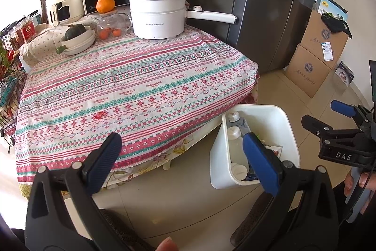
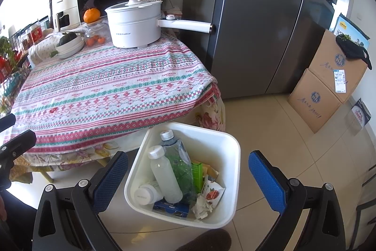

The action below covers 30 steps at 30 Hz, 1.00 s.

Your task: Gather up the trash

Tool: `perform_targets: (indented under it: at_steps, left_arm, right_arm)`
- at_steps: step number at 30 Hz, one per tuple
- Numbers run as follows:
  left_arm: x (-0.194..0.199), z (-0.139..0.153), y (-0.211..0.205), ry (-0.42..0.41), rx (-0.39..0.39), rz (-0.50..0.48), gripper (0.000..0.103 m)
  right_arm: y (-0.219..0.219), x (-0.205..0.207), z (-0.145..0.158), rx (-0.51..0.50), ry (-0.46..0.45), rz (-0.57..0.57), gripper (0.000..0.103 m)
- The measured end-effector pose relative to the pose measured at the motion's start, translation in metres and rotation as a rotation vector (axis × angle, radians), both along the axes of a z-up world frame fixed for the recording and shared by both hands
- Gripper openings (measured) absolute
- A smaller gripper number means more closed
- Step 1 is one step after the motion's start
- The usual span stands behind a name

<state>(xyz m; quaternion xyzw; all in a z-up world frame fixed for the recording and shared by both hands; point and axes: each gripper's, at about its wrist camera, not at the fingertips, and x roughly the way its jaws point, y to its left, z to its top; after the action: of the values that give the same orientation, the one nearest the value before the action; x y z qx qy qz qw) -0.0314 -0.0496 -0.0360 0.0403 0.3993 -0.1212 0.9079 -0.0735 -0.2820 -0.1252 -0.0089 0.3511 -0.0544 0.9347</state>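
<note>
Beige floor tiles (image 2: 270, 133) fill the ground under both my tools, and a grey fridge (image 2: 258, 27) stands far ahead. I see my right gripper (image 2: 188, 178) with its blue pads spread wide and nothing between them; the white trash bin (image 2: 232, 157) sits on the floor directly below and just ahead of it, framed between the two fingers. Inside the bin lie a clear bottle (image 2: 178, 157), a milky white bottle (image 2: 164, 173), a small white jar (image 2: 146, 194), a green pack (image 2: 197, 174), a blue box (image 2: 171, 207) and crumpled paper (image 2: 203, 206). My left gripper (image 1: 182, 157) is also wide open and empty; its right pad overlaps the near side of the bin in that view. Ahead and to the left of both tools is the table with a patterned cloth (image 1: 131, 91), and on its far end stands a white pot (image 1: 157, 15).
</note>
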Motion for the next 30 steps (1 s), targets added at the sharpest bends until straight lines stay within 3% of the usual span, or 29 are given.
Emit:
perform_targets:
  at_steps: [30]
  left_arm:
    - [-0.0043, 0.0017, -0.0009, -0.024, 0.017, 0.000, 0.102]
  right_arm:
    - [-0.0007, 0.0017, 0.0015, -0.001, -0.001, -0.001, 0.103]
